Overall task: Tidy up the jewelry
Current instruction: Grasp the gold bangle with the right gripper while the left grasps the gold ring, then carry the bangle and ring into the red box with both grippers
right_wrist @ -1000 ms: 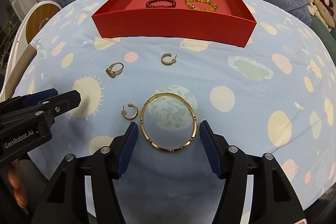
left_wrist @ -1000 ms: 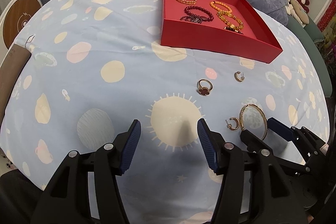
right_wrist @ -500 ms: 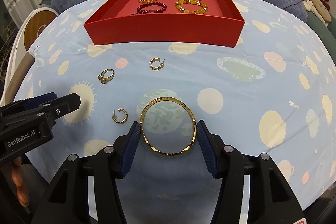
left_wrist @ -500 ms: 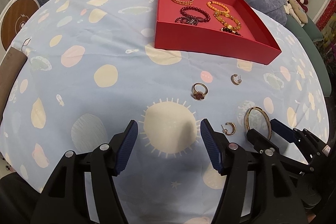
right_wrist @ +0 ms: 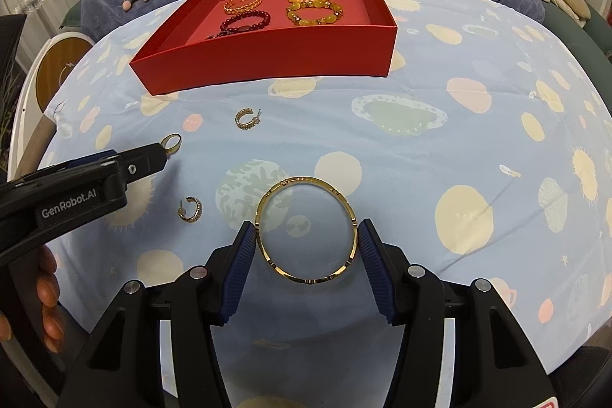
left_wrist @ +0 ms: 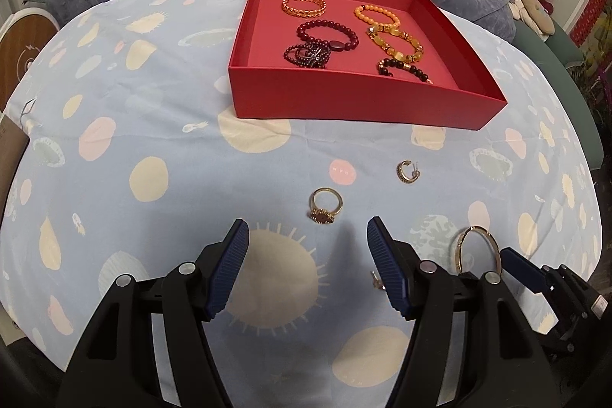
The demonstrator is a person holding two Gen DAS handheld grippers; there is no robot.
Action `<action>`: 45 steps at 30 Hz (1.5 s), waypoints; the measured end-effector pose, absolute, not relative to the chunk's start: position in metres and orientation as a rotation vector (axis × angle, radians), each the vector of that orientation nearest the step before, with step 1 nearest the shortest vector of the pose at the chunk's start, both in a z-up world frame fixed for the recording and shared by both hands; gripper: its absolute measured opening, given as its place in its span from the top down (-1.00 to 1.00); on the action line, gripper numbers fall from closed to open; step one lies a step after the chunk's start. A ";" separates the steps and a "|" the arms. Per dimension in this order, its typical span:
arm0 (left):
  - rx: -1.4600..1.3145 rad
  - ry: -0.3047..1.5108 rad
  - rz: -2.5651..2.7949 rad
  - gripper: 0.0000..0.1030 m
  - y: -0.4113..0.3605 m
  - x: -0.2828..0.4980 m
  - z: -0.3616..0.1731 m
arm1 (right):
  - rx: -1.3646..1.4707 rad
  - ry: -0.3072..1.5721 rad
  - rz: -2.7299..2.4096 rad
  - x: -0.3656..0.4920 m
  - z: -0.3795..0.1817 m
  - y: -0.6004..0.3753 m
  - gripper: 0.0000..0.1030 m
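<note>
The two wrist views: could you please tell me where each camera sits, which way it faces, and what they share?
Left wrist view: on the left gripper, angled down at the cloth, toward the ring and red box; its jaws stand apart, empty.
Right wrist view: on the right gripper, angled down over the gold bangle, pads touching its sides; a hand shows at left.
Shared: box, ring, bangle, both hoop earrings, and each other's gripper.
</note>
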State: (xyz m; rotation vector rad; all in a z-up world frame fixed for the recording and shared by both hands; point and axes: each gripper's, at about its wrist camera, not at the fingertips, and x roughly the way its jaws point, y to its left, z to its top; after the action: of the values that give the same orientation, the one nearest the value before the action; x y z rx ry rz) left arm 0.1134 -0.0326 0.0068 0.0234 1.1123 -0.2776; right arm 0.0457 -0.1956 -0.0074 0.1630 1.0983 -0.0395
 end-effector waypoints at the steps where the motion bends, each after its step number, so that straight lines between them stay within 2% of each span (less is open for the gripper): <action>1: 0.025 1.112 -0.278 -0.19 -0.035 0.116 0.006 | 0.164 1.099 -0.040 0.046 -0.008 -0.196 -0.03; 4: 0.031 1.107 -0.282 -0.18 -0.039 0.121 0.005 | 0.170 1.102 -0.046 0.046 -0.009 -0.197 -0.03; 9: 0.012 1.119 -0.304 0.04 -0.042 0.128 0.000 | 0.188 1.108 -0.047 0.047 -0.011 -0.200 -0.03; 17: -0.008 1.132 -0.328 0.64 -0.037 0.127 -0.007 | 0.191 1.107 -0.047 0.049 -0.012 -0.200 -0.03; 42: -0.010 1.160 -0.315 0.65 -0.020 0.087 -0.003 | 0.176 1.085 -0.027 0.046 0.001 -0.188 -0.03; 43: -0.011 1.159 -0.314 0.73 -0.019 0.087 -0.002 | 0.176 1.083 -0.027 0.046 0.001 -0.188 -0.03; 45: -0.017 1.161 -0.314 0.75 -0.018 0.086 -0.001 | 0.174 1.079 -0.027 0.046 0.004 -0.187 -0.03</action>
State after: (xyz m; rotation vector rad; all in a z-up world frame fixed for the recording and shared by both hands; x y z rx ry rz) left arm 0.0862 -0.0176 -0.0008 -0.0165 1.1609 -0.3140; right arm 0.0457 -0.1874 0.0037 0.1735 1.0786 -0.0265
